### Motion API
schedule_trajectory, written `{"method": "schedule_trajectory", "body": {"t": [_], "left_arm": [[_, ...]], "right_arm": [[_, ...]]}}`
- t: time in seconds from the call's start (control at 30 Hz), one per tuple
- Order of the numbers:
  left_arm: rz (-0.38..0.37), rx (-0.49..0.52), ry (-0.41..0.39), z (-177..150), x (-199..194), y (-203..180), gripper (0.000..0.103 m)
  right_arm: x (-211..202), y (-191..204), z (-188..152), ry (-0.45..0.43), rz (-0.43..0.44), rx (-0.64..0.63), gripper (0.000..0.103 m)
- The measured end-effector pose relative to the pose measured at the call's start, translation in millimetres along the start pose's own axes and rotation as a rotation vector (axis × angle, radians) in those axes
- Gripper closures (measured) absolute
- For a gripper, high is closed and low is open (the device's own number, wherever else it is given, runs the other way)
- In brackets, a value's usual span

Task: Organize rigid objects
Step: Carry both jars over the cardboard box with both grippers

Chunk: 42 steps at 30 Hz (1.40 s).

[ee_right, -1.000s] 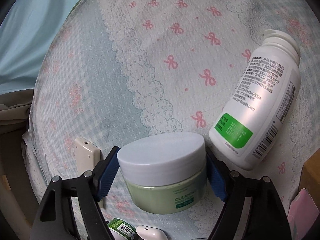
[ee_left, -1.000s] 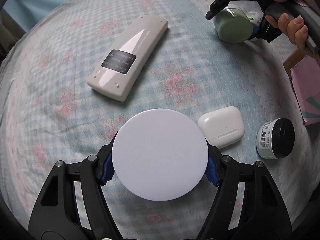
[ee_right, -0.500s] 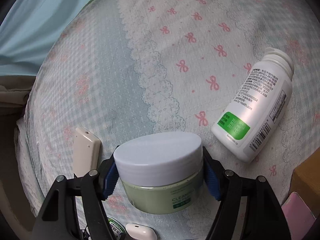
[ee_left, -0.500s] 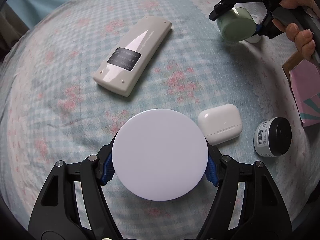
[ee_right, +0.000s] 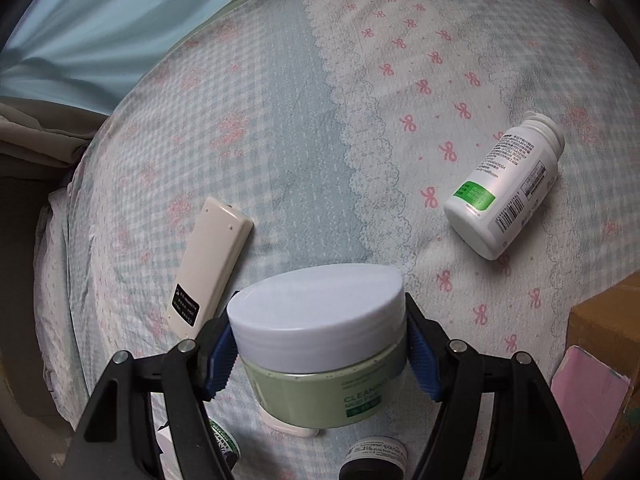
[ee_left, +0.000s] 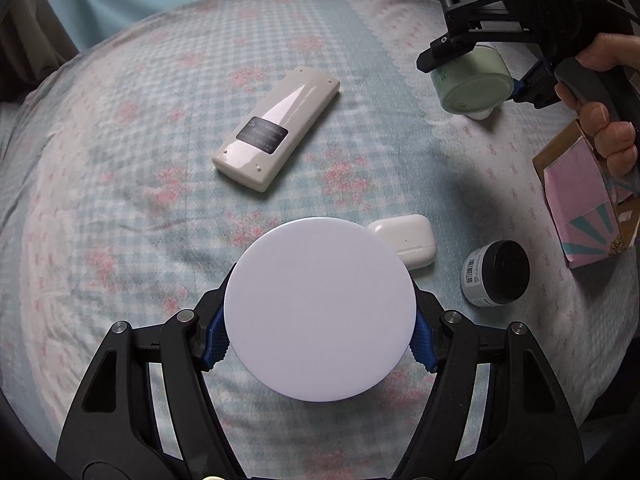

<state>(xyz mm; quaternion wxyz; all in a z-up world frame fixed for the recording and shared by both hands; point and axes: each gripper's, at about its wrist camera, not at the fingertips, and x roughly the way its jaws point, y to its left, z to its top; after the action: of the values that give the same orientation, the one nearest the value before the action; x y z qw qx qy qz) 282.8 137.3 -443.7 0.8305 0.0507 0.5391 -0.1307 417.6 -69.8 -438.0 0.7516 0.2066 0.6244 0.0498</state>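
My left gripper [ee_left: 320, 338] is shut on a round white container [ee_left: 320, 304], of which only the flat top shows; both blue pads press its sides. It hangs above the bedspread, close to a white earbud case [ee_left: 404, 240]. My right gripper [ee_right: 322, 360] is shut on a green jar with a pale lid [ee_right: 320, 340], held above the bed. The left wrist view shows that green jar [ee_left: 474, 84] at the upper right, tilted, in a person's hand [ee_left: 608, 120]. A white pill bottle [ee_right: 506, 190] lies on its side to the right.
A cream remote [ee_left: 276, 130] lies on the checked bedspread [ee_left: 120, 200]. A small black-lidded jar [ee_left: 496, 274] sits right of the earbud case. A pink box [ee_left: 584, 200] and a cardboard box [ee_right: 604, 320] stand at the right edge. Blue fabric lies beyond the bed.
Both grippers have risen with their loads, so the bed's objects look smaller. The right jaws closed in on the green jar and lifted it away from the pill bottle.
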Motion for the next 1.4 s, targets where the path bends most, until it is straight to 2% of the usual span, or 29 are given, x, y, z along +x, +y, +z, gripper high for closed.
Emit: {"method": "schedule_trajectory", "body": {"t": [0.2, 0.37, 0.43, 0.63, 0.8, 1.0, 1.23, 1.4], "left_arm": [[-0.021, 0.005, -0.025, 4, -43, -4, 0.035], [-0.050, -0.019, -0.043, 8, -88, -10, 0.035], [-0.060, -0.021, -0.053, 9, -105, -17, 0.035], [-0.074, 0.021, -0.072, 17, -142, -50, 0.035], [-0.075, 0.069, -0.118, 28, -169, -93, 0.035], [-0.091, 0.078, -0.141, 41, -185, -165, 0.035], [-0.128, 0.068, -0.116, 54, -177, -251, 0.035], [-0.134, 0.064, -0.092, 68, -161, -303, 0.035]], "right_arm": [[-47, 18, -26, -0.026, 0.018, -0.035, 0.034], [-101, 27, -52, -0.033, 0.071, 0.005, 0.034], [-124, 27, -61, -0.047, 0.104, 0.025, 0.034], [-180, 13, -85, -0.086, 0.121, 0.016, 0.034], [-220, -36, -101, -0.115, 0.139, 0.057, 0.034], [-258, -118, -116, -0.131, 0.124, 0.097, 0.034], [-290, -222, -130, -0.138, 0.096, 0.140, 0.034], [-305, -284, -128, -0.135, 0.089, 0.161, 0.034]]}}
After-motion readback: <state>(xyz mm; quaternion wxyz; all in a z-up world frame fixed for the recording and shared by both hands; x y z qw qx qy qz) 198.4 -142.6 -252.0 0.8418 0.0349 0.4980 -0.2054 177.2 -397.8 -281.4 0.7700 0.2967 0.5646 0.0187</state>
